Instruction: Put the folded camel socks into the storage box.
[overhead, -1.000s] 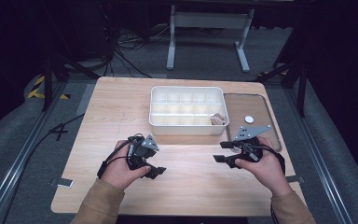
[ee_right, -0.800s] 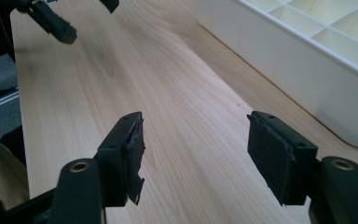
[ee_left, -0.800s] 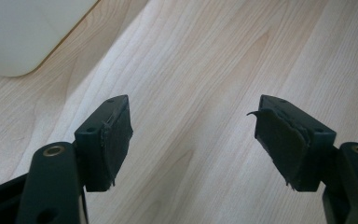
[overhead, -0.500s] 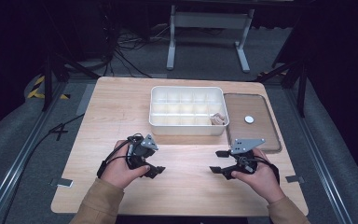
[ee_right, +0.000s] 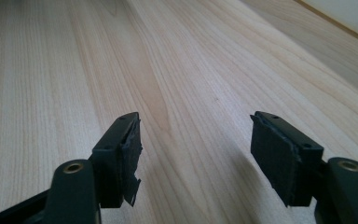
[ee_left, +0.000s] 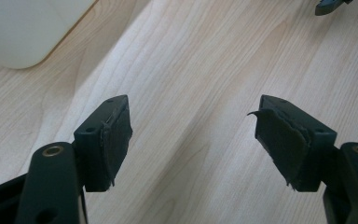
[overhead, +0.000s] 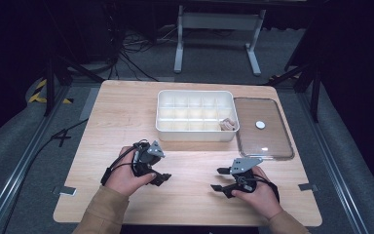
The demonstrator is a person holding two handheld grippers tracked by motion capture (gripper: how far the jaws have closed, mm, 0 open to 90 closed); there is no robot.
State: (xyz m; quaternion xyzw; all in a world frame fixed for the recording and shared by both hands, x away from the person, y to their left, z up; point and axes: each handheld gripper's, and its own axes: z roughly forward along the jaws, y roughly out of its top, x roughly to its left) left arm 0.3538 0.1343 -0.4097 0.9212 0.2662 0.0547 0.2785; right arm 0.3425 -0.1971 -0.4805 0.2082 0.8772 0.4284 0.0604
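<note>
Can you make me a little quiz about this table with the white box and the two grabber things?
1. True or false: both grippers hold nothing.
2. What lies right of the white tray?
A. a clear lid
B. a red cup
C. a book
3. Which tray corner holds the small beige thing?

Key
1. True: left gripper and right gripper have open jaws over bare table.
2. A, the clear lid.
3. The near right corner, where the small beige thing sits.

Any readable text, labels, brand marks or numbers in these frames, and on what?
None can be read.
White divided box: plain walls, no print.
Clear lid with its white round spot: no lettering.
Yellow-and-black striped tape on the floor: a marking, no words.
Both claws: no marking to make out.
</note>
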